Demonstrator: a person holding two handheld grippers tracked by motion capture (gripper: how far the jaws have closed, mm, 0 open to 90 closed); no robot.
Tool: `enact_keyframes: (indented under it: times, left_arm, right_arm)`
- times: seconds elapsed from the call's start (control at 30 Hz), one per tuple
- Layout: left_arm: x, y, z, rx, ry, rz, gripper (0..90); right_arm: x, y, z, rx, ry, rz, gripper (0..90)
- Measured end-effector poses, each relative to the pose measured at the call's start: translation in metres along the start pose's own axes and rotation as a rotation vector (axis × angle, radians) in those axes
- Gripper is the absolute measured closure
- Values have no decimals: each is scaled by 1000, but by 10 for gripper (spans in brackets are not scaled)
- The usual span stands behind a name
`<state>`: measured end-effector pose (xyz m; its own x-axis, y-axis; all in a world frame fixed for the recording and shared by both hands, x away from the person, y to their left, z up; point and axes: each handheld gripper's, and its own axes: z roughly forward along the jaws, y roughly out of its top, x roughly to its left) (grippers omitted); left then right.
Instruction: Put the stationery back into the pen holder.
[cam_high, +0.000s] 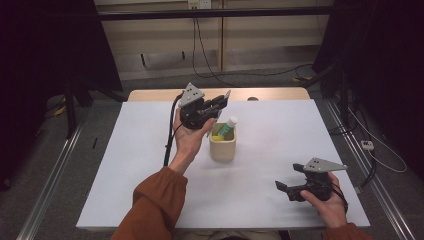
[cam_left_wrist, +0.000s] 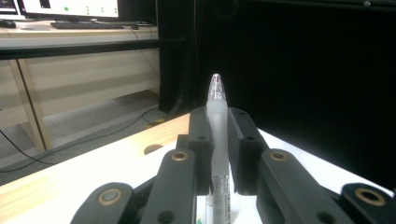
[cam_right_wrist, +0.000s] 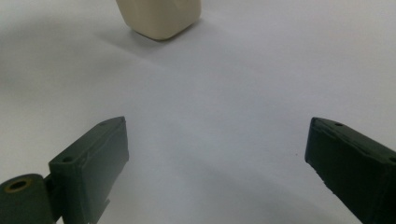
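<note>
We are seeing soft overhead light brightening the white table (cam_high: 150, 165), dark surroundings, and slightly blurred close-ups.

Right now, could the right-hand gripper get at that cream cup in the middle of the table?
Probably yes. The right gripper has its jaws open and empty, and bare white table lies between it and the cream cup, with nothing in the way.
</note>
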<state>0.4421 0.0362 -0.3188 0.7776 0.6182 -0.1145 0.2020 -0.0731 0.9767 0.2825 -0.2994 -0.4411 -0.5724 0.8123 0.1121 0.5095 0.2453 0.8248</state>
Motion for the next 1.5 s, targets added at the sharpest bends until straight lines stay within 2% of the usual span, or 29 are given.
enact_keyframes:
  times: [0.1,0.4,0.67,0.87,0.93,1.23,1.5]
  left_arm:
    - [3,0,7,-13,-2,-16,810]
    - [8,-4,23,-14,-14,-9,810]
    - [13,-9,33,-16,-30,-24,810]
    - [17,-15,42,0,-35,-25,809]
    - [18,-17,44,13,-24,-25,809]
    - [18,-23,45,30,-25,-31,808]
    - [21,-29,40,52,-27,-14,807]
  right_arm:
    - [0,0,0,1,1,0,61]
    - [0,-1,-1,0,2,-1,61]
    - [0,-1,-1,1,2,2,61]
    - [0,-1,-1,2,1,5,60]
    - [0,-1,-1,1,1,7,61]
    - [0,-1,-2,1,1,6,61]
    - [0,-1,-1,4,-1,6,61]
